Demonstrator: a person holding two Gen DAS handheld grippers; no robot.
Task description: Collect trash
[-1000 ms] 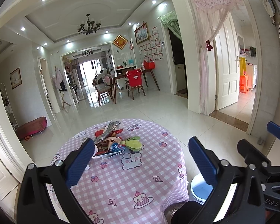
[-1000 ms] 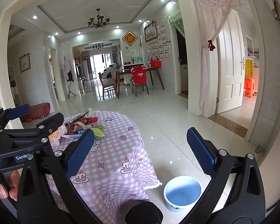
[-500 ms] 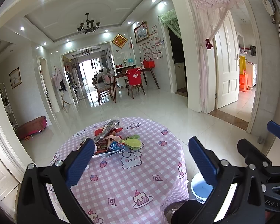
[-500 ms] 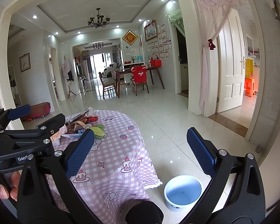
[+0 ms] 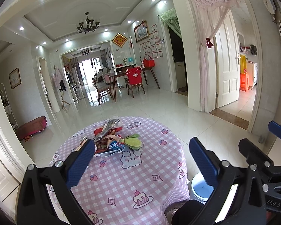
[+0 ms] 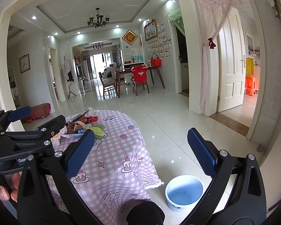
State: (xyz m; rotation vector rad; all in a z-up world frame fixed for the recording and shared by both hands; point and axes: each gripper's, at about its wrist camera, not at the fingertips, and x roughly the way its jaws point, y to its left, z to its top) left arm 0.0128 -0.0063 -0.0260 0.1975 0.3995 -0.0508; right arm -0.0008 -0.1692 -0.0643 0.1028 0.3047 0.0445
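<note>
You are holding both grippers splayed wide and empty over the near edge of the round table draped in a pink-and-white checked cartoon cloth [image 5: 140, 178]: the left gripper [image 5: 140, 161] is facing the heap, the right gripper [image 6: 140, 150] is hanging past the table's right edge, above the floor.

The trash, a loose heap of crumpled foil and printed snack wrappers [image 5: 110, 140], is lying toward the far edge of the table, left of centre, with a green leaf-shaped soft piece [image 5: 133, 140] touching its right side. The round white bin with a pale blue inside [image 6: 183, 191] is standing on the tiles just beside the cloth's hanging right edge.

Wrappers like these probably slip and spring, so reach across with the left gripper and pinch one piece at a crumpled fold, not the whole heap.

Around you, glossy white floor tiles [image 6: 168, 127] are reflecting the ceiling lights, and a dark wooden dining table with chairs [image 5: 129, 80] is standing well apart.
</note>
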